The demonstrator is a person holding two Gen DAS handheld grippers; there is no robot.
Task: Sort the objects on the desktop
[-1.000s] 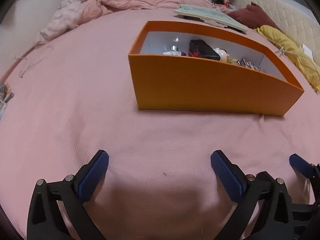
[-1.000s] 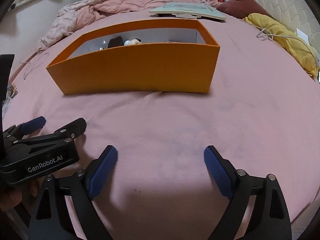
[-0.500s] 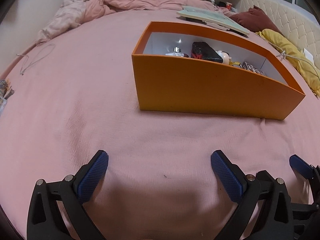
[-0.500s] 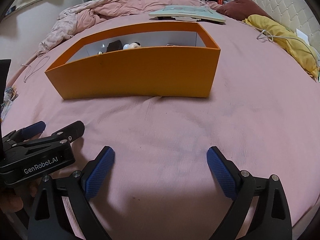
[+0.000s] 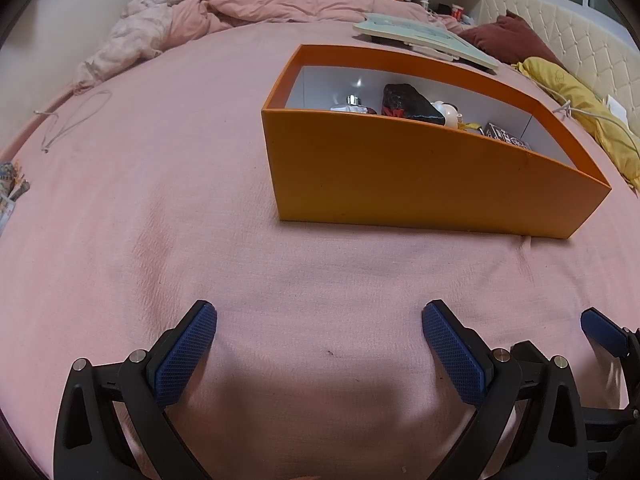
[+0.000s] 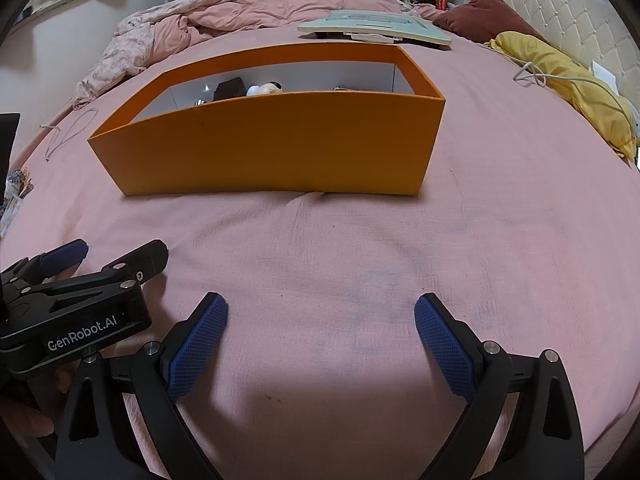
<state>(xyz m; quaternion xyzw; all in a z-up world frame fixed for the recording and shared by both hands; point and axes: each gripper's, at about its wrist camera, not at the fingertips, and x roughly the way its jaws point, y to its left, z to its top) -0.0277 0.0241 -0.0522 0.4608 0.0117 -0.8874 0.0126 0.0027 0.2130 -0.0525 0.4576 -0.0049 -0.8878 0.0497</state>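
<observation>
Pink bedsheet point(image 5: 160, 208) covers a wide bed, with a rumpled pink duvet point(image 6: 180, 28) at the far end. On it sits a long orange cardboard box with a white interior point(image 5: 420, 184), its long axis running left to right across both views. Inside lie a black pouch point(image 5: 408, 102), a white round item point(image 5: 450, 112) and a small patterned box point(image 5: 504, 138). Left gripper point(image 5: 320, 344) and right gripper point(image 6: 320, 332) hover wide open and empty just short of it.
</observation>
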